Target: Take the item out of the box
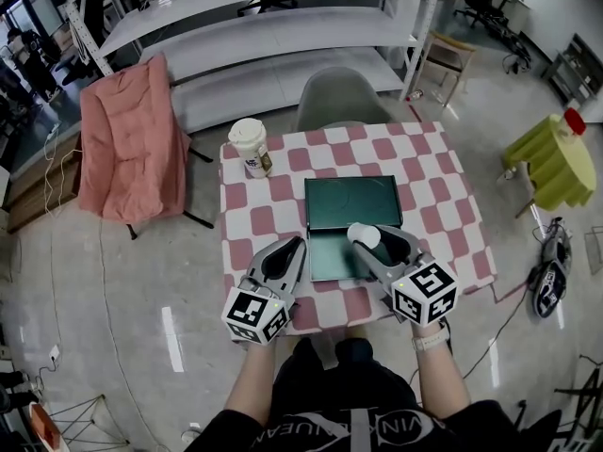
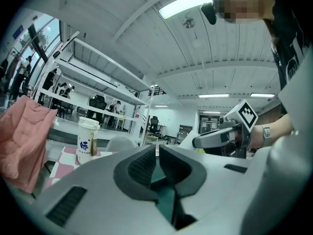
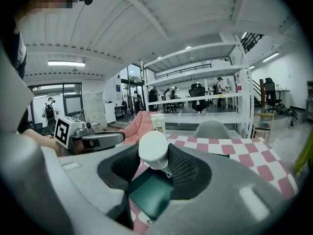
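Note:
A dark green box (image 1: pixel 325 254) lies open on the checkered table (image 1: pixel 443 205), its lid (image 1: pixel 352 203) folded back flat behind it. My right gripper (image 1: pixel 369 237) hangs over the box's front right part, shut on a small white round item (image 1: pixel 364 234). In the right gripper view the white item (image 3: pixel 153 150) sits pinched between the black pads, with the box (image 3: pixel 149 194) below. My left gripper (image 1: pixel 294 246) is at the box's front left corner, its jaws together on nothing. The left gripper view shows the green box (image 2: pixel 164 195) under the closed jaws and the right gripper (image 2: pixel 215 138) opposite.
A lidded paper cup (image 1: pixel 250 147) stands at the table's far left corner. Behind the table is a grey chair (image 1: pixel 339 97), to the left a pink padded chair (image 1: pixel 127 139). White shelves (image 1: pixel 283 26) line the back. A yellow-green stand (image 1: pixel 554 158) is far right.

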Motion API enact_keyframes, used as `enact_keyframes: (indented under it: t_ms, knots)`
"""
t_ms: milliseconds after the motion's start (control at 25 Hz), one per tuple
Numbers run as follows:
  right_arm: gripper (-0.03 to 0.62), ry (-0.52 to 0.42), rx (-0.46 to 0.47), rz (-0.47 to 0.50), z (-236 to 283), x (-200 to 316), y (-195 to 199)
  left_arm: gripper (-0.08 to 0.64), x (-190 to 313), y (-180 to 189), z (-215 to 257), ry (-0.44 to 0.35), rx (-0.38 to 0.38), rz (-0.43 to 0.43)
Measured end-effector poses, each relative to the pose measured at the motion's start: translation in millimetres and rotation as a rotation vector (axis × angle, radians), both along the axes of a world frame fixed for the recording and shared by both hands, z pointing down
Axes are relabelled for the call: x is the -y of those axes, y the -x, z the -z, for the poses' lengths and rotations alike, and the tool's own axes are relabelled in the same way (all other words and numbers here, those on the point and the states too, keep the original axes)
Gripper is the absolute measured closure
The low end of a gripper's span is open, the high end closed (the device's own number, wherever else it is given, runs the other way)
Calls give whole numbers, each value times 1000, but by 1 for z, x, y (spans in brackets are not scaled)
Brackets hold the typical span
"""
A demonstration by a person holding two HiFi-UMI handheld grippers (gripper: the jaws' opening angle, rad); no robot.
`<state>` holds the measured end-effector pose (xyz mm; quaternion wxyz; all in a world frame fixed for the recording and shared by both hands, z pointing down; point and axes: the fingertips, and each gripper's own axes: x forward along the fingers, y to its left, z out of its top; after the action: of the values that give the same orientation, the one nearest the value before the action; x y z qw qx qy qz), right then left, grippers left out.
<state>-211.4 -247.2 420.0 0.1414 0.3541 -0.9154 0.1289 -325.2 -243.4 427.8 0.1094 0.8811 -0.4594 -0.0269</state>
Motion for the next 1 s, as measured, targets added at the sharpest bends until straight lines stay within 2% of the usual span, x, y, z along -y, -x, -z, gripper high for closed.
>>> enact_keyframes:
  t_ms: [480, 1000]
  knots:
    - [414, -57, 26, 4, 30, 5, -13, 534, 9, -3, 29, -51, -8, 32]
    - [414, -136, 53, 5, 54, 17, -23, 534, 16, -1, 45, -83, 15, 70]
